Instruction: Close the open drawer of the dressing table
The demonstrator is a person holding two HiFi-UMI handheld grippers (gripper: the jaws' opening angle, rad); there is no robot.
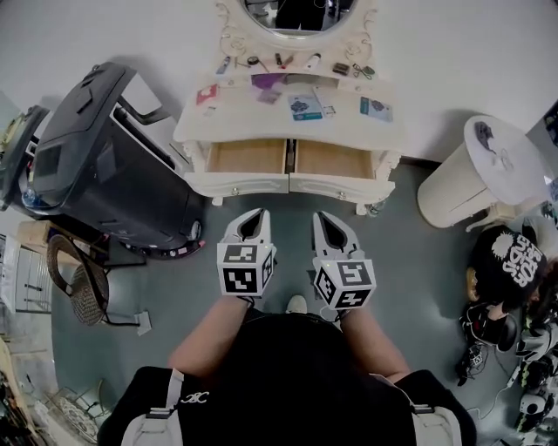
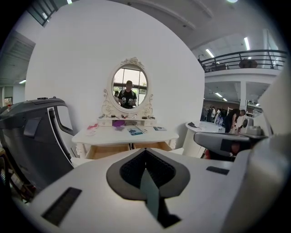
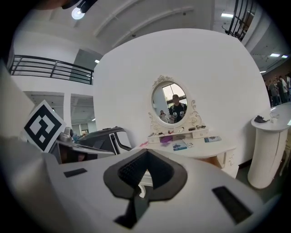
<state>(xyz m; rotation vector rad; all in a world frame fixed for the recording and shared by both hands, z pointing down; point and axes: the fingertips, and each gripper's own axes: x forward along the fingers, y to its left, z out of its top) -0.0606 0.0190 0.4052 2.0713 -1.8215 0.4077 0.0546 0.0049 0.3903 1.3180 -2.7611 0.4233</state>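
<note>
A big dark grey machine [image 1: 96, 165] stood on the grey floor [image 1: 410, 287] at the left, just beside the white dressing table [image 1: 253, 120]. The dressing table was set against the white wall, with an oval mirror [image 1: 296, 13] above its top. A round white stand [image 1: 471, 174] was near it on the right, and a black cap [image 1: 510, 261] sat among clutter on the floor further right.

Both drawers of the dressing table were pulled out. The left drawer [image 1: 247, 157] and the right drawer [image 1: 331, 161] lay side by side with their pale wooden insides showing. Small cards and bottles were spread over the table top and on the shelf under the mirror.

The person stood facing the table and held both tools out in front of the body. The left gripper [image 1: 255, 215] and the right gripper [image 1: 324, 218] were side by side, near the drawer fronts but touching neither. In each gripper's own view the jaws were pressed together at the tips with nothing between them, and both tools pointed at the table.
</note>
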